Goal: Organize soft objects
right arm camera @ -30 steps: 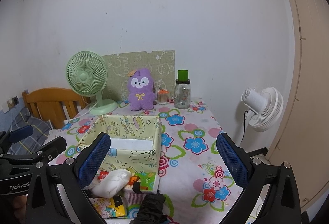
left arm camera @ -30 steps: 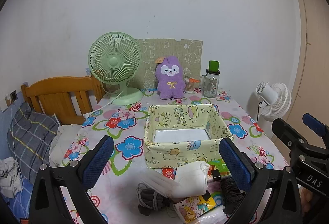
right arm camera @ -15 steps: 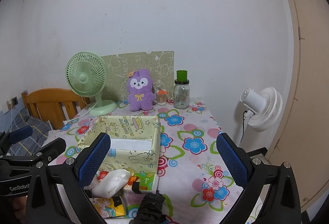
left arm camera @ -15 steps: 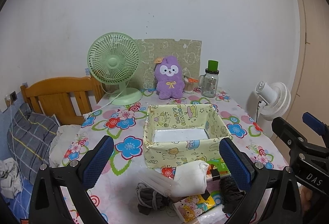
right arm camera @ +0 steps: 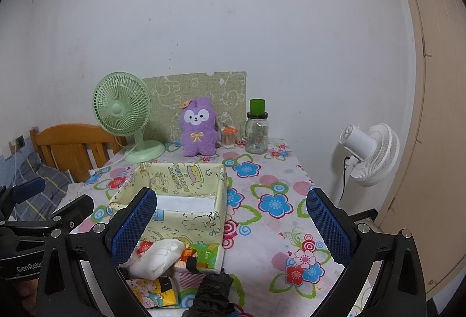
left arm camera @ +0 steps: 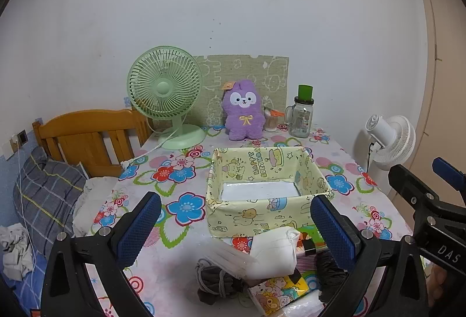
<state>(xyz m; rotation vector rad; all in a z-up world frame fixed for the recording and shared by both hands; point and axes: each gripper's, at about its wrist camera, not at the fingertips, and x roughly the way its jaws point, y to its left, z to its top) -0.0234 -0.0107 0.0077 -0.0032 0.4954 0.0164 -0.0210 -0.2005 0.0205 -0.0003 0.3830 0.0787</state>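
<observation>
Near table edge, soft pile before box, both hand-held grippers gaping, empty.

Both wrist cams sit low at table's 6 o'clock edge facing 12, left beside right, sharing the nearby yellow box.

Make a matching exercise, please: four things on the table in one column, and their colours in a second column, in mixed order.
Things:
1. desk fan
2. plush toy
3. box
4. jar

Colours:
A. purple
B. clear glass, with a green top
C. pale green
D. pale yellow, with cartoon prints

Pairs: 1-C, 2-A, 3-D, 4-B
</observation>
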